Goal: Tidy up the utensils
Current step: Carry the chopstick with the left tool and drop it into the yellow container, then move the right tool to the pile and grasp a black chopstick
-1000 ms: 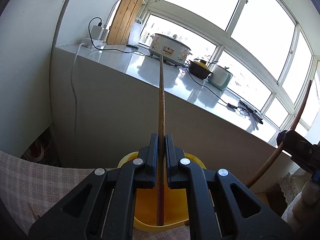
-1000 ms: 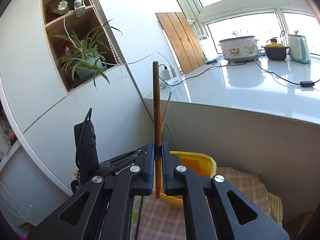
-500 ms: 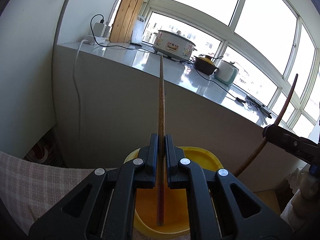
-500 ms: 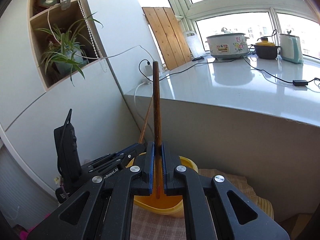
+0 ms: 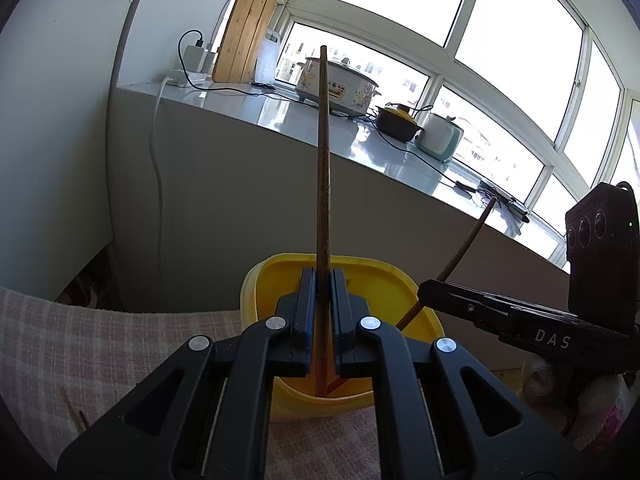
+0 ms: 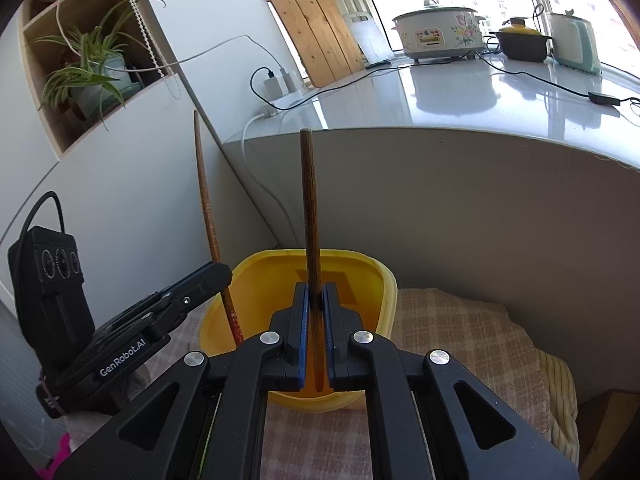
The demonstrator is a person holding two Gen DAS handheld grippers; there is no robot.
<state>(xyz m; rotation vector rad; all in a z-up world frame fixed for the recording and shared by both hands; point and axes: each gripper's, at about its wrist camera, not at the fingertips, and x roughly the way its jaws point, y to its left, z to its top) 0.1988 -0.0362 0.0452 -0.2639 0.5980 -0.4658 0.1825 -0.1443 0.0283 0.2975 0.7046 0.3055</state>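
A yellow plastic tub [image 5: 404,280] stands on a checked cloth, right below both grippers. My left gripper [image 5: 322,278] is shut on a long brown chopstick [image 5: 323,152] that points upright, its lower end down inside the tub. In the right wrist view my right gripper [image 6: 314,294] is shut on a second brown chopstick [image 6: 309,200], also upright over the yellow tub [image 6: 376,280]. Each gripper shows in the other's view: the right gripper [image 5: 425,291] enters from the right with its chopstick [image 5: 468,240] slanting, and the left gripper [image 6: 219,276] from the left with its chopstick [image 6: 203,184].
The checked cloth [image 6: 452,332] covers the low surface under the tub. Behind it rises a grey counter [image 6: 460,96] with a rice cooker [image 6: 438,34], a dark pot, a kettle and cables. A wooden board leans at the window. A thin stick [image 5: 74,410] lies on the cloth.
Both grippers have come down with their chopsticks towards the yellow tub, the right one further. The tub now sits larger and more central, and the two grippers are closer together.
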